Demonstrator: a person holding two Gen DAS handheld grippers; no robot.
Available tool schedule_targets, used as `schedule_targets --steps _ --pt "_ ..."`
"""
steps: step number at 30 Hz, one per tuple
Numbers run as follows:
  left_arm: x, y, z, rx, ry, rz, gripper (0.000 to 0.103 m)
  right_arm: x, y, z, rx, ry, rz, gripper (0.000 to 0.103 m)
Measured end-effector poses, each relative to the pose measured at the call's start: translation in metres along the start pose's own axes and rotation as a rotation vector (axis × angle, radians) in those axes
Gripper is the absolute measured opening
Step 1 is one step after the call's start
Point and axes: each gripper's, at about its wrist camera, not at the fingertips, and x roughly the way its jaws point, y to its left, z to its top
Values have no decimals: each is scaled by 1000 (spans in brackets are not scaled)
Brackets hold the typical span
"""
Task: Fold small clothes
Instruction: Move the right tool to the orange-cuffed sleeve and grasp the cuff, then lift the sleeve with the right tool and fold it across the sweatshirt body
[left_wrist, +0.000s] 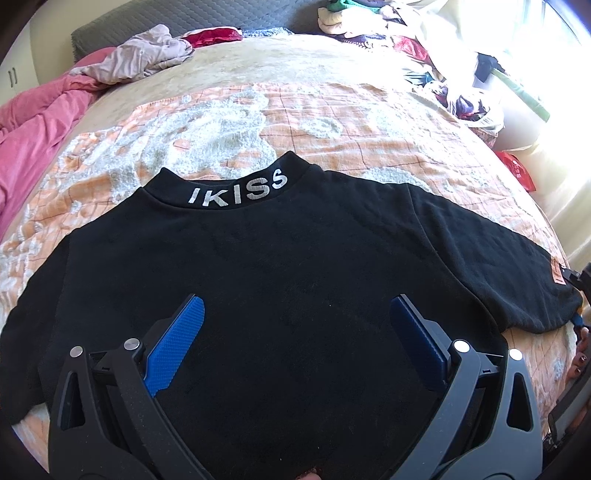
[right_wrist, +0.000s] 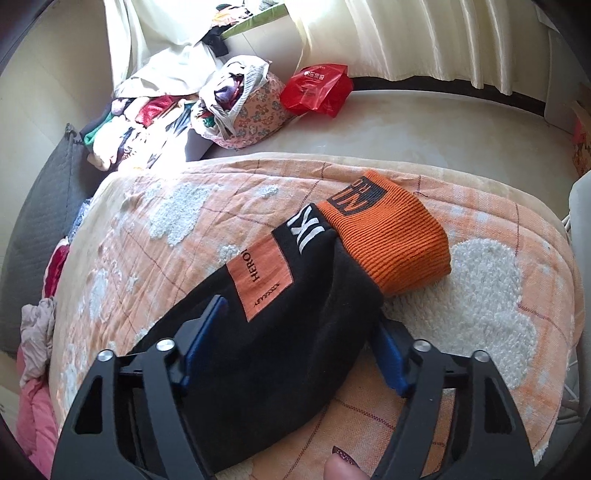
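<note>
On the bed: black soft-knit top (left_wrist: 295, 266) with a stand-up collar, laid flat near the front edge, collar pointing away from the left wrist camera.
Collar: ribbed band (left_wrist: 240, 192) printed "IKISS" in white block letters.
Sleeve: long black sleeve (right_wrist: 280, 325) running out to the right side of the bed, ending in an orange ribbed cuff (right_wrist: 391, 240) with black lettering.
Patch: flat orange rectangular label (right_wrist: 258, 277) sewn on the sleeve, reading "HERO".
Left tongs: left tongs (left_wrist: 295, 306) with black plastic arms and blue cross-hatched pads, spread wide above the body of the top, nothing between the pads.
Right tongs: right tongs (right_wrist: 299, 317) of the same build, half closed around the black sleeve; fabric fills the gap and bunches against both blue pads, so they pinch the sleeve.
Hand: fingertip (right_wrist: 341, 467) with dark nail polish at the bottom edge of the right wrist view.
Bed cover: orange quilted blanket (left_wrist: 332, 122) with thin grid lines and raised white fluffy patches.
Left side: crumpled pink duvet (left_wrist: 33, 122) with a pale mauve garment (left_wrist: 140, 55) heaped on it.
Far end: grey quilted headboard (left_wrist: 192, 14).
Right side: loose pile of mixed clothes (right_wrist: 147, 122), floral pink bag (right_wrist: 255, 118) and red plastic bag (right_wrist: 317, 90) on a pale ledge beside the bed.
Room: cream pleated curtains (right_wrist: 424, 40), strong daylight behind them.
</note>
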Motion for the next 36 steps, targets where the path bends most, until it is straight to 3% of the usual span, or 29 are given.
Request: schedule_targets --steps 4,6,17,29,33,36 --pt "3 6 2 -21 6 -7 95 -7 2 0 3 -21 109 21" --pt "3 11 3 -35 8 -11 95 -12 9 -1 -23 -37 173 17" --pt "-12 55 14 -163 -31 -89 95 -50 88 -27 -284 -43 445 13" --pt "-29 130 12 -340 -62 -157 95 -82 204 -120 -685 72 700 9" --pt "-25 139 5 -372 -48 -205 95 -82 214 -147 -773 130 709 9" --pt "-19 128 1 -357 -18 -256 95 -77 207 -150 -826 153 645 14"
